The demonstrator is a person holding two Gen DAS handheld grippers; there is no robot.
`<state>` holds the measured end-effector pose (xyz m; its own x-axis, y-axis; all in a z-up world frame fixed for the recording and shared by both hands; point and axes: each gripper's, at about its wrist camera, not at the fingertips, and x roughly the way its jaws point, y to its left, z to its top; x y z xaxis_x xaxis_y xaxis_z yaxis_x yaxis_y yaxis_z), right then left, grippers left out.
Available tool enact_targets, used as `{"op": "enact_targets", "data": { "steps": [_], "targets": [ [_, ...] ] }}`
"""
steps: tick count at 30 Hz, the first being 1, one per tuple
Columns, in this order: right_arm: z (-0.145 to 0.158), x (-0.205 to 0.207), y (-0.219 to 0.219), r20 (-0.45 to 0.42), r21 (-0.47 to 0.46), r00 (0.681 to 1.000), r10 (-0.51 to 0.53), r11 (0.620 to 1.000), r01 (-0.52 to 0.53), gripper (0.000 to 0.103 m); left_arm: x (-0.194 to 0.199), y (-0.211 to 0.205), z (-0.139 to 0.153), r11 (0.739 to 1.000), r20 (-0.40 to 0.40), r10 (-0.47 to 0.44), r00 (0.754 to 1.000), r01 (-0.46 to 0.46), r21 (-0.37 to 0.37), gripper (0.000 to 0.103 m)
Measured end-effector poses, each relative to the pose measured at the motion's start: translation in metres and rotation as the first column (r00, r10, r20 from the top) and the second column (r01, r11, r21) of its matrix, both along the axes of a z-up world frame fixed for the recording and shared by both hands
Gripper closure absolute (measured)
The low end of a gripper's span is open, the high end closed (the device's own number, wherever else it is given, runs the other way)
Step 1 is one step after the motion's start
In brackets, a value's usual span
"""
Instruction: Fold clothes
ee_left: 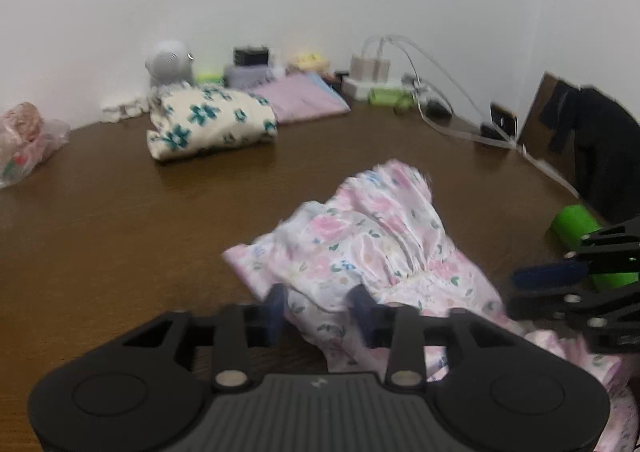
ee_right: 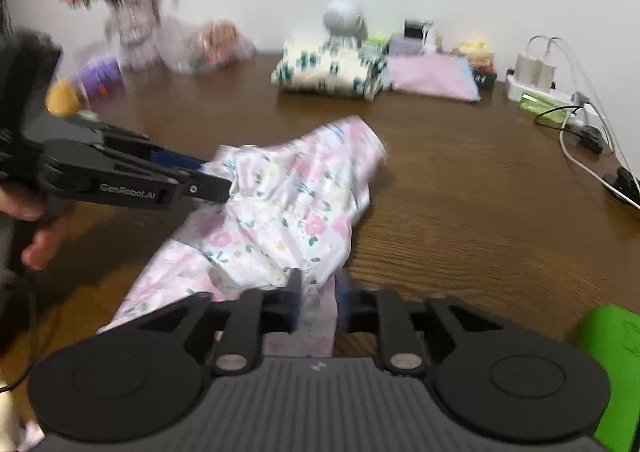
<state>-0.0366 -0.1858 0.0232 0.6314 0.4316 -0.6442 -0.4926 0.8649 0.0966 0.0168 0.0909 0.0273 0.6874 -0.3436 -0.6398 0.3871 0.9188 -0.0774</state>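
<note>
A pink floral garment (ee_left: 372, 244) lies bunched on the brown table (ee_left: 120, 220); it also shows in the right wrist view (ee_right: 288, 204). My left gripper (ee_left: 320, 312) has its jaws around the garment's near edge with a gap between them; in the right wrist view (ee_right: 224, 182) it reaches the cloth from the left. My right gripper (ee_right: 318, 300) is shut on a fold of the same garment; in the left wrist view (ee_left: 520, 284) it comes in from the right.
A folded cream garment with teal flowers (ee_left: 208, 120) and a folded lilac cloth (ee_left: 304, 96) lie at the back. Chargers and cables (ee_left: 420, 92) run along the right. A plastic bag (ee_left: 24, 140) sits left, a green roll (ee_left: 576, 228) right, a flower vase (ee_right: 132, 20) far left.
</note>
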Motion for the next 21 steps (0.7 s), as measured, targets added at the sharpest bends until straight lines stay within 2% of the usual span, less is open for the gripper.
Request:
{"op": "enact_targets", "data": {
  "steps": [1, 5, 8, 11, 18, 19, 20, 21],
  "targets": [
    [0.005, -0.004, -0.012, 0.012, 0.034, 1.000, 0.008, 0.999, -0.009, 0.063, -0.004, 0.010, 0.003, 1.000, 0.002, 0.022, 1.000, -0.022, -0.017, 0.053],
    [0.014, 0.016, -0.009, 0.049, 0.116, 0.996, 0.079, 0.990, -0.084, 0.063, -0.020, 0.041, 0.007, 0.992, -0.030, 0.102, 0.994, -0.104, -0.074, 0.053],
    [0.005, 0.041, 0.024, 0.065, 0.090, 0.987, 0.150, 0.984, -0.155, 0.060, -0.020, 0.039, 0.003, 0.992, -0.047, 0.110, 0.993, -0.113, -0.049, 0.053],
    [-0.005, 0.057, 0.052, 0.052, 0.039, 0.994, 0.099, 0.994, -0.101, 0.060, -0.007, 0.036, 0.003, 0.990, -0.061, 0.098, 0.993, -0.104, -0.093, 0.053],
    [-0.020, 0.070, 0.037, 0.019, 0.067, 1.000, -0.002, 0.998, 0.001, 0.061, 0.038, 0.029, -0.007, 0.971, -0.135, 0.140, 0.981, -0.162, -0.177, 0.056],
    [-0.021, 0.070, 0.034, 0.020, 0.063, 1.000, -0.012, 0.998, 0.011, 0.066, 0.041, 0.028, -0.009, 0.969, -0.144, 0.138, 0.980, -0.164, -0.187, 0.058],
    [-0.023, 0.070, 0.031, 0.015, 0.077, 1.000, -0.017, 0.997, 0.016, 0.072, 0.043, 0.026, -0.011, 0.968, -0.146, 0.135, 0.980, -0.162, -0.191, 0.067],
    [-0.024, 0.070, 0.027, 0.011, 0.091, 1.000, -0.022, 0.996, 0.021, 0.093, 0.044, 0.024, -0.013, 0.969, -0.144, 0.132, 0.981, -0.158, -0.191, 0.075]
  ]
}}
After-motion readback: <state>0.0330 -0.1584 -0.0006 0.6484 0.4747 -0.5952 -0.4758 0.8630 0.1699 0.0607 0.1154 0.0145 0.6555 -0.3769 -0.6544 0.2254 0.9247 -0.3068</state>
